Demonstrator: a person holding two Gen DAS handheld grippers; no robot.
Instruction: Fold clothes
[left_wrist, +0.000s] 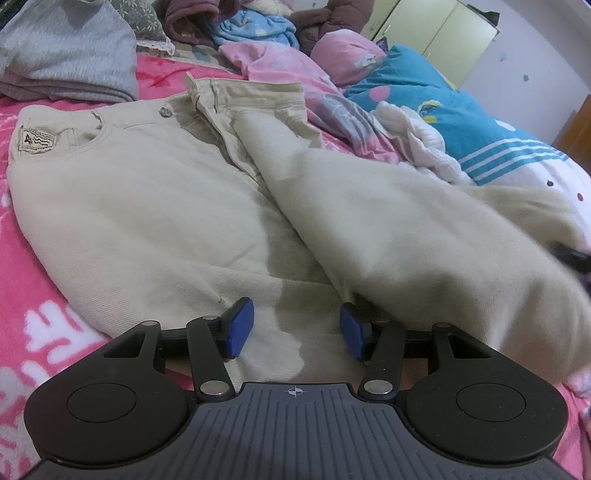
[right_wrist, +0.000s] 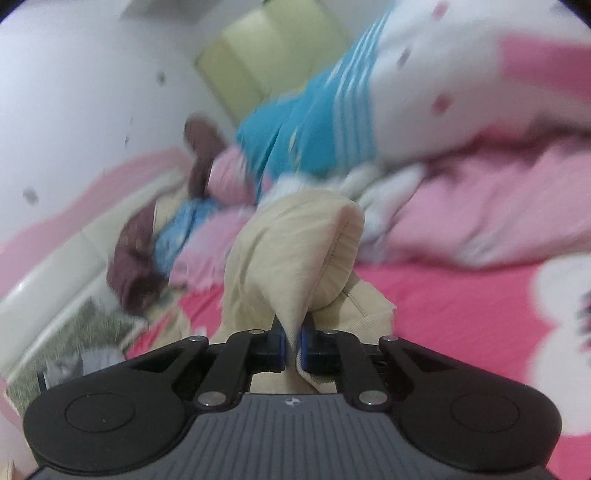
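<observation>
Your left wrist view gives you the whole layout: the pink patterned bedspread (left_wrist: 48, 295) carries the beige trousers (left_wrist: 129, 206), which lie front up with the waistband (left_wrist: 243, 88) at the far end and the legs running back toward your left gripper (left_wrist: 296, 330), so their long axis follows the direction you are facing. Beyond the waistband, a folded grey garment (left_wrist: 70, 55) sits to the left and a teal-and-white striped quilt (left_wrist: 461, 122) to the right. One trouser leg (left_wrist: 424, 229) is lifted and swung across on the right side of the trousers, blurred by motion. Your left gripper hovers just over the near end of the trousers with its blue pads (left_wrist: 240, 328) spread wide and nothing between them. Only the right wrist view shows what holds that leg: your right gripper (right_wrist: 291, 349) has its pads pressed almost together on a fold of beige cloth, and the hem of the trouser leg (right_wrist: 332, 240) bunches up just ahead of it, above the bedspread (right_wrist: 461, 314). That view is heavily blurred, so the bedding behind the hem is unclear.
</observation>
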